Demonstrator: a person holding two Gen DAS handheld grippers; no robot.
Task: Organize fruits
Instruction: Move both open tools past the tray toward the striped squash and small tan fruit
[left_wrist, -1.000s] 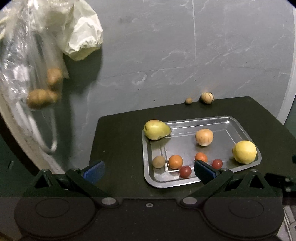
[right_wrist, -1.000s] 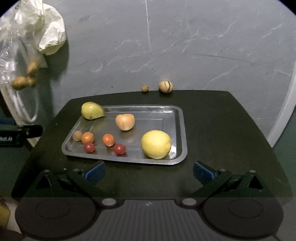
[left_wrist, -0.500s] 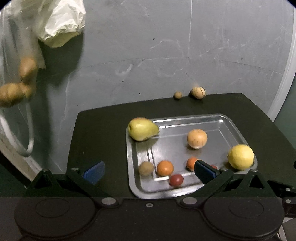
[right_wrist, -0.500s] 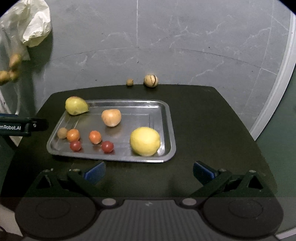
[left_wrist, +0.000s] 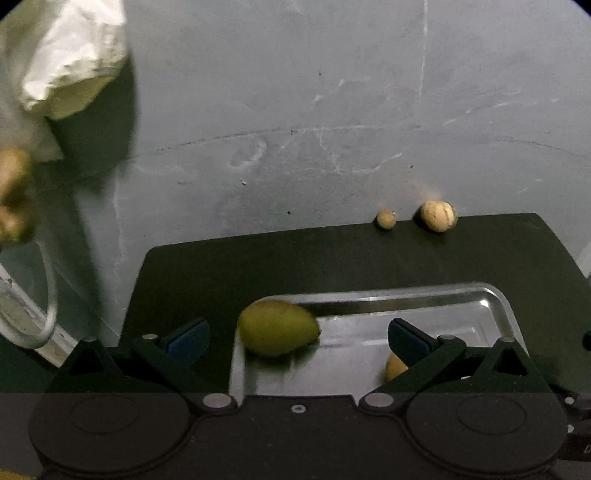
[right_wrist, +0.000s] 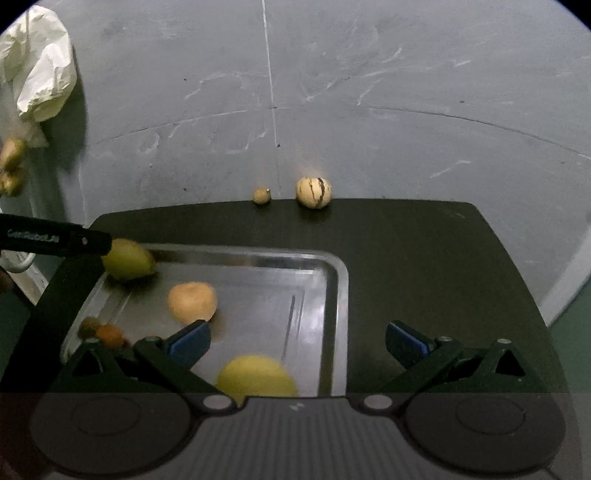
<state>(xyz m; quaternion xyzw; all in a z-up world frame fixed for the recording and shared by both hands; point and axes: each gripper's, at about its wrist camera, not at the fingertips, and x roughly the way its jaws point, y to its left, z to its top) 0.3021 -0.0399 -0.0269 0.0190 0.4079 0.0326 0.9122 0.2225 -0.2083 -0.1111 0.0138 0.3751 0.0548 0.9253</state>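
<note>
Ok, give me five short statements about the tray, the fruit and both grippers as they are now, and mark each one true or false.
1. The left gripper is shut on the pear. False: its jaws are open and empty, with the pear lying between them in the view.
2. The striped round fruit sits on the table outside the metal tray. True.
3. The right gripper is open and holds nothing. True.
4. The large yellow fruit lies on the bare table. False: it lies in the tray, near its front edge.
5. A small pale fruit sits just left of the striped one at the table's far edge. True.
</note>
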